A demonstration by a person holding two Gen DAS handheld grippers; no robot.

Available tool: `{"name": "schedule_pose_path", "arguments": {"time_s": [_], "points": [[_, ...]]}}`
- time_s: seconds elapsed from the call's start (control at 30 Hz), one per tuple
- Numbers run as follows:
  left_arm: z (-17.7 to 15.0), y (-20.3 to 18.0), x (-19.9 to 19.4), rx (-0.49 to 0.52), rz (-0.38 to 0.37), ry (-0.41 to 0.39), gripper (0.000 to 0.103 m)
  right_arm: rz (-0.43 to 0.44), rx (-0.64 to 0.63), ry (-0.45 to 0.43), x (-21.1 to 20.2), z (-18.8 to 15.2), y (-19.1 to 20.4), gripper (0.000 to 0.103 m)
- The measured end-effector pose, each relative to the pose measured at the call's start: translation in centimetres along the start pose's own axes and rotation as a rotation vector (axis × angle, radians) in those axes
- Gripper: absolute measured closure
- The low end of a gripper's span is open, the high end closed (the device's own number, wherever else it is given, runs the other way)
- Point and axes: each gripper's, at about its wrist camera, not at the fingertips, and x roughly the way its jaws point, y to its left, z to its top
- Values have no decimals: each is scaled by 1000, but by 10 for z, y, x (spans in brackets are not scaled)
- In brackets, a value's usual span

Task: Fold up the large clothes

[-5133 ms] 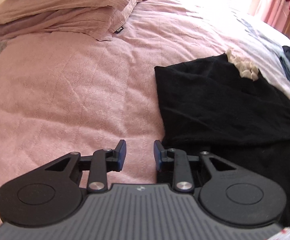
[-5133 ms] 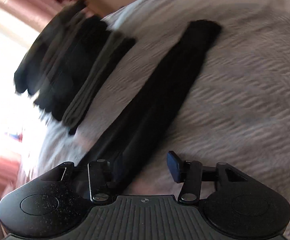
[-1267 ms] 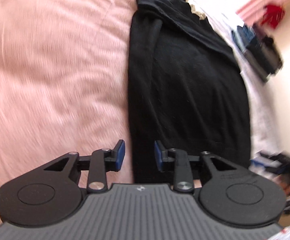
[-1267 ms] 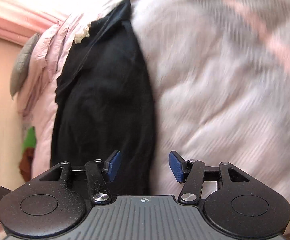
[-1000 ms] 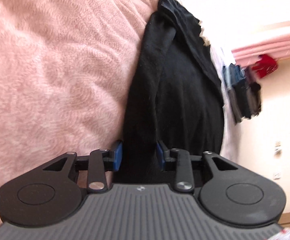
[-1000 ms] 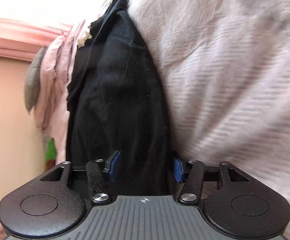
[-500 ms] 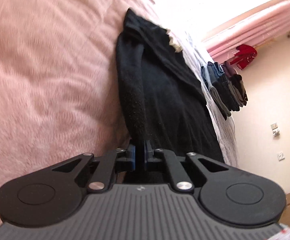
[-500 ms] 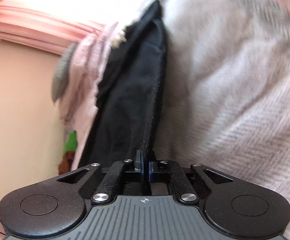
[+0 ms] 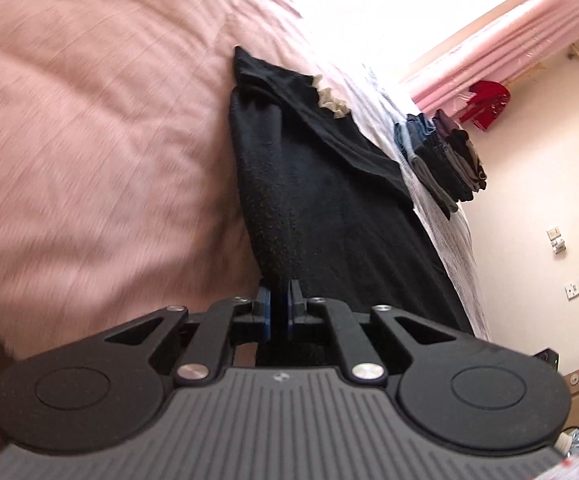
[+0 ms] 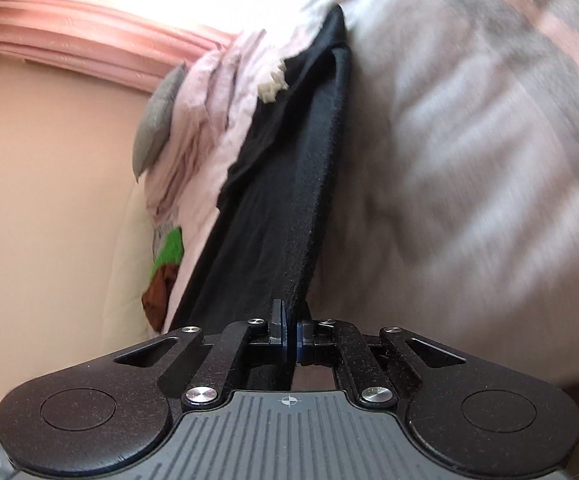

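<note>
Both the left gripper (image 9: 278, 312) and right gripper (image 10: 289, 334) are clamped on the black garment's (image 9: 313, 200) near hem; next, carry it toward the collar end of the bed (image 9: 89, 120).

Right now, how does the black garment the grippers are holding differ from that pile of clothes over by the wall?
The black garment lies stretched out long on the pink bedspread; the stacked clothes sit as a compact folded pile at the bed's far edge. The garment is one black piece with a pale trim at its far end; the stack mixes blue, grey and black items. The left gripper and right gripper clamp the garment; nothing touches the stack. Both rest on the bed.
</note>
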Motion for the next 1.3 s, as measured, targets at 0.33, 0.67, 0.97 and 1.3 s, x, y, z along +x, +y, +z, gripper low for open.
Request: {"name": "schedule_pose_path", "arguments": {"time_s": [0.33,0.67,0.97,1.3], "points": [[-55,-20,-66,-150,65,2,99,4,136,136,-49,-51,14,103],[122,-52,45,-69,-96,-85,98,68,0,-16,15,120,71,102],[253,-6,188,-205,55,8,80,-178,111,-223,92,234,39,55],[251,-30,230,271,109,156,65,-421,-438,-125,173,210,54,55]]}}
